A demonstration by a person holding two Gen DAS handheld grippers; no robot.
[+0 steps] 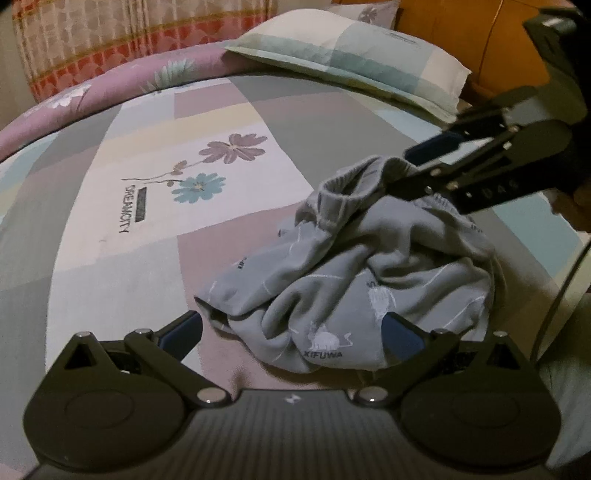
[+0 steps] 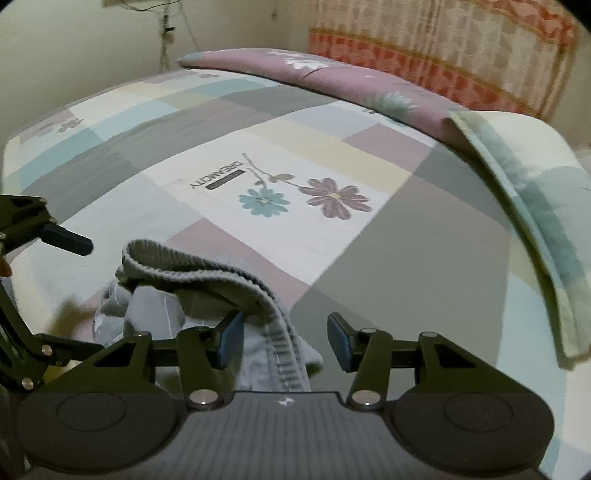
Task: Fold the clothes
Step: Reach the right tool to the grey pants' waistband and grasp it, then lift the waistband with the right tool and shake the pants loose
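A crumpled grey garment (image 1: 369,273) with white mouse prints and "XIFUWA" lettering lies in a heap on the bed. My left gripper (image 1: 293,328) is open wide, its fingers straddling the near edge of the heap. My right gripper (image 1: 400,170) reaches in from the right, open, its fingers on either side of the raised ribbed waistband (image 1: 343,188). In the right wrist view the waistband (image 2: 229,275) runs down between the right gripper's (image 2: 284,339) separated pads. One finger (image 2: 74,238) of the left gripper shows at the left edge.
The bed has a patchwork sheet (image 1: 147,221) with a flower print. A pillow (image 1: 354,55) lies at the head by a wooden headboard (image 1: 461,33). A folded purple quilt (image 2: 332,81) lines the far side below a patterned curtain (image 2: 461,48).
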